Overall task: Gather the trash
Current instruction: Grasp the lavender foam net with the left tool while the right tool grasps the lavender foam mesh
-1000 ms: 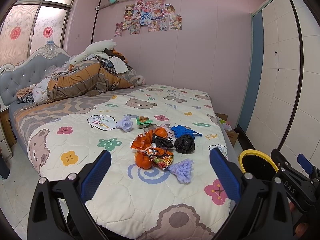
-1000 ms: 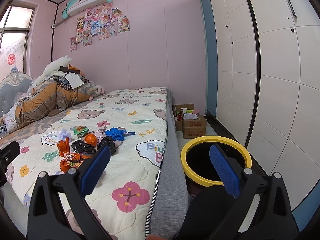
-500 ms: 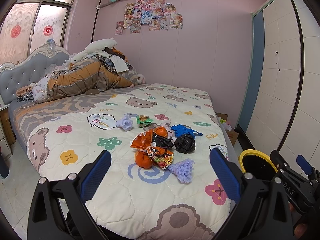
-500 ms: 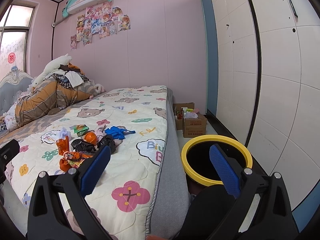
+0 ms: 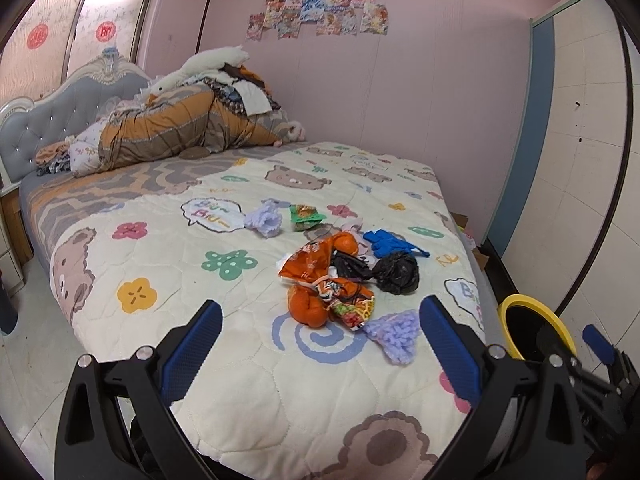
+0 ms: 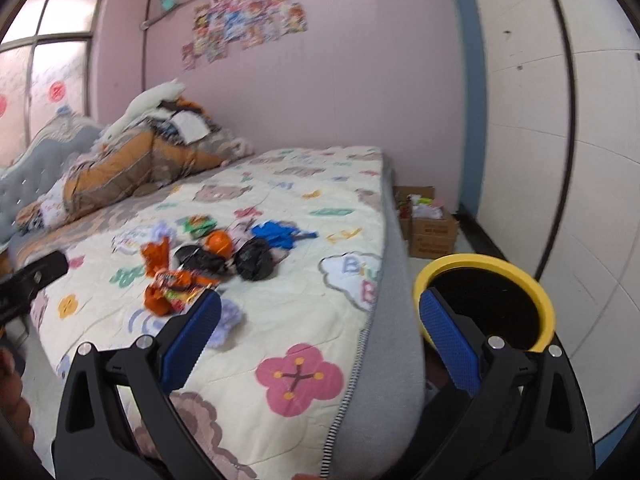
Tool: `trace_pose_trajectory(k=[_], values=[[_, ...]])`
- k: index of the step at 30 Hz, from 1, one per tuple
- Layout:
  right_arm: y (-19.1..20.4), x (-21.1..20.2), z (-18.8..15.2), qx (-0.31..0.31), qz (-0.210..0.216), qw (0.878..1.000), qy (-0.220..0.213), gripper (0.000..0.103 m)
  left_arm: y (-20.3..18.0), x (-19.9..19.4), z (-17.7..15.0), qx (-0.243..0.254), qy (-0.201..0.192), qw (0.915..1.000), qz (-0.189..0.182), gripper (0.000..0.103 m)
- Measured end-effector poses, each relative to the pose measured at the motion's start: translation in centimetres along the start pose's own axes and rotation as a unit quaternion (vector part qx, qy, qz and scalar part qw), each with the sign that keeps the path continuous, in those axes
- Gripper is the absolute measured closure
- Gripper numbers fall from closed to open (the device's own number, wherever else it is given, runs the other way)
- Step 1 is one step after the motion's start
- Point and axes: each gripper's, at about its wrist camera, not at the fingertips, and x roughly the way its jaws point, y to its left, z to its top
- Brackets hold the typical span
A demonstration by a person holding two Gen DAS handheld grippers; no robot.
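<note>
A heap of trash lies on the bed quilt (image 5: 248, 368): orange snack wrappers (image 5: 320, 276), a black plastic bag (image 5: 396, 272), a blue glove (image 5: 390, 242), a green packet (image 5: 305, 216) and purple knitted pieces (image 5: 396, 334). The same heap shows in the right wrist view (image 6: 176, 280), with the black bag (image 6: 254, 264) there too. A yellow-rimmed black bin (image 6: 486, 304) stands on the floor beside the bed's right edge; it also shows in the left wrist view (image 5: 532, 330). My left gripper (image 5: 320, 344) is open and empty, short of the heap. My right gripper (image 6: 320, 340) is open and empty, over the bed edge.
A pile of bedding and clothes (image 5: 188, 124) lies by the grey headboard (image 5: 52, 120). Cardboard boxes (image 6: 430, 226) sit on the floor past the bin. White wardrobe doors (image 6: 560, 120) line the right side. The bed's grey side (image 6: 394, 340) runs next to the bin.
Both grippers have moved forward toward the bed, so the trash heap looks larger. The right view has swung left and shows more of the bed. Both stay open and empty.
</note>
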Motion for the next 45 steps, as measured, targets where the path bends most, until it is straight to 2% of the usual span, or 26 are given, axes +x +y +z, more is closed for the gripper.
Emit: trace_pose_trajectory(k=[5, 9, 13, 20, 24, 27, 30, 34, 37, 45], values=[[2.3, 2.8, -0.9, -0.047, 0.072, 0.996, 0.033, 0.008, 2.7, 4.2, 1.0, -0.022, 0.046, 0.9986, -0.016, 0.008], [3.0, 5.5, -0.9, -0.049, 0.125, 0.988, 0.072, 0.008, 5.6, 7.9, 2.0, -0.047, 0.078, 0.9954, -0.03, 0.008], [3.3, 8.5, -0.6, -0.051, 0.165, 0.978, 0.117, 0.008, 7.9, 11.9, 4.1, -0.041, 0.097, 0.9944, -0.007, 0.008], [5.6, 12.6, 0.5, -0.086, 0.232, 0.957, 0.153, 0.008, 9.7, 18.3, 8.4, -0.017, 0.105, 0.9934, 0.044, 0.008], [6.9, 14.9, 0.6, -0.115, 0.227, 0.954, 0.159, 0.008, 10.1, 22.2, 10.4, -0.003, 0.109, 0.992, 0.063, 0.008], [6.7, 16.9, 0.4, -0.085, 0.246, 0.948, 0.186, 0.008, 10.0, 25.2, 11.3, 0.006, 0.122, 0.9902, 0.068, 0.008], [6.2, 17.8, -0.2, -0.068, 0.255, 0.945, 0.193, 0.008, 10.0, 27.6, 11.8, 0.017, 0.13, 0.988, 0.082, 0.008], [6.4, 18.3, -0.9, -0.071, 0.267, 0.939, 0.204, 0.008, 10.0, 29.7, 11.9, 0.012, 0.135, 0.9877, 0.077, 0.008], [7.3, 18.4, -1.1, -0.097, 0.265, 0.939, 0.196, 0.008, 9.8, 31.6, 11.8, 0.017, 0.144, 0.9864, 0.078, 0.008], [8.1, 19.2, -1.8, -0.116, 0.264, 0.936, 0.199, 0.008, 10.7, 35.3, 11.2, -0.005, 0.158, 0.985, 0.069, 0.008]])
